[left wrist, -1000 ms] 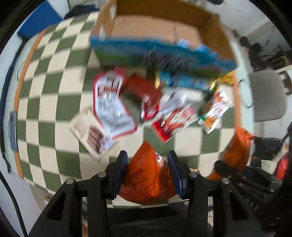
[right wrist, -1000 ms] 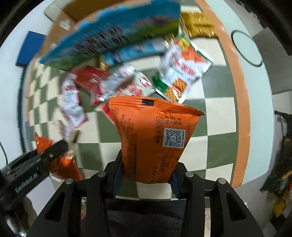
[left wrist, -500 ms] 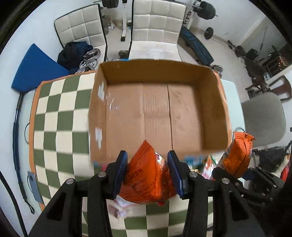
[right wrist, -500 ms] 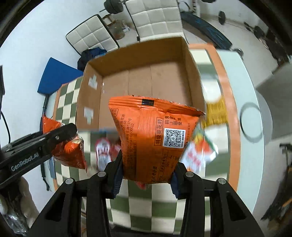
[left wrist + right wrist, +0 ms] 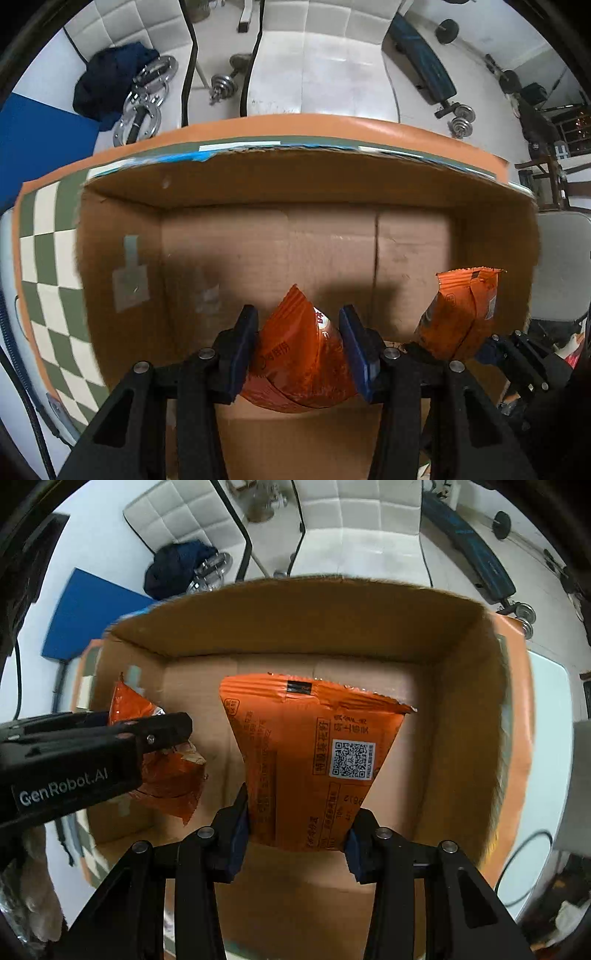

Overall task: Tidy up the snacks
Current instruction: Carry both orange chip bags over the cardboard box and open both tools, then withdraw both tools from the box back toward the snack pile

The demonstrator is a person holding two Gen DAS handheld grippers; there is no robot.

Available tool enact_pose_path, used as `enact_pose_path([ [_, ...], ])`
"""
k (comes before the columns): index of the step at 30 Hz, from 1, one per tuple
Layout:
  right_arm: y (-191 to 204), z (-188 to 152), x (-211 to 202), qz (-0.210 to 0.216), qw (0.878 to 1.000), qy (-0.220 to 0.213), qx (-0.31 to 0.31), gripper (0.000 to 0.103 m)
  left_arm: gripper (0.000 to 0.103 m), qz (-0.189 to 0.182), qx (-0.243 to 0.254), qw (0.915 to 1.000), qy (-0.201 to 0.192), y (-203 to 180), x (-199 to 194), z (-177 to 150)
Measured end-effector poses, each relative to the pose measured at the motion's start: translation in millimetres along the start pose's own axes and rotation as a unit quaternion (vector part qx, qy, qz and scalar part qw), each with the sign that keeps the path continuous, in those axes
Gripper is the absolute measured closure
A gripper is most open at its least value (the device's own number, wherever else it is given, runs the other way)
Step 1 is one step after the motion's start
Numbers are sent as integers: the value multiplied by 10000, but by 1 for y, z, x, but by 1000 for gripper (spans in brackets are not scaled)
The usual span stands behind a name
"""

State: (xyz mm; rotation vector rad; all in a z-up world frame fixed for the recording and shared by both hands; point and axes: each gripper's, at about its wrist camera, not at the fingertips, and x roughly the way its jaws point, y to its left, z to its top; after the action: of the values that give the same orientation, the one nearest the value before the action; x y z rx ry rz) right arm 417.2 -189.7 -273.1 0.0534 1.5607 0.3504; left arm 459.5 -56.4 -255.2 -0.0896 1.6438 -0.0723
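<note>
Nearest, each hand-held gripper clamps 1 orange snack bag: the left hand-held gripper (image 5: 298, 343) holds its left bag (image 5: 301, 354), the right hand-held gripper (image 5: 297, 827) its right bag (image 5: 314, 760). A second ago both hung over the snack pile on the checkered tabletop (image 5: 40, 266); now they hang over the empty cardboard box (image 5: 406, 240) farther back. Both bags look ready to drop in.

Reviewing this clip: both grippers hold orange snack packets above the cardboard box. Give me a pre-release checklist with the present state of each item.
1. Left gripper clamped on its orange packet: ok, both pads press the sides.
2. Right gripper clamped on its QR-code packet: ok.
3. Both packets over the cardboard box opening: ok, box floor shows behind each.
4. Box floor free where the packets would land: ok, only bare cardboard shows.
5. The two packets apart from each other: ok, a gap shows in both views.
6. Height above the box floor: cannot tell.
</note>
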Motion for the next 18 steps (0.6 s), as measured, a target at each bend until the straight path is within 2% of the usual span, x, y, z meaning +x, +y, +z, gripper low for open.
enact_pose_path([
  [9,-12,33,37,29,9999,115,-106,57,59,3,-109,9999,133,2,25,5],
  [14,-11,39,40,13,9996,208,-208,56,58,229,-68,9997,59,-7,21,5],
  [16,-15,39,39,-6,9995,265,-185,45,52,331,2,9994,-30,-10,16,4],
  [17,-17,40,38,-9,9995,286,-137,28,42,345,21,9994,-71,-10,13,3],
  [18,-19,41,37,2,9996,277,-95,17,38,355,9,9993,-108,-10,10,2],
])
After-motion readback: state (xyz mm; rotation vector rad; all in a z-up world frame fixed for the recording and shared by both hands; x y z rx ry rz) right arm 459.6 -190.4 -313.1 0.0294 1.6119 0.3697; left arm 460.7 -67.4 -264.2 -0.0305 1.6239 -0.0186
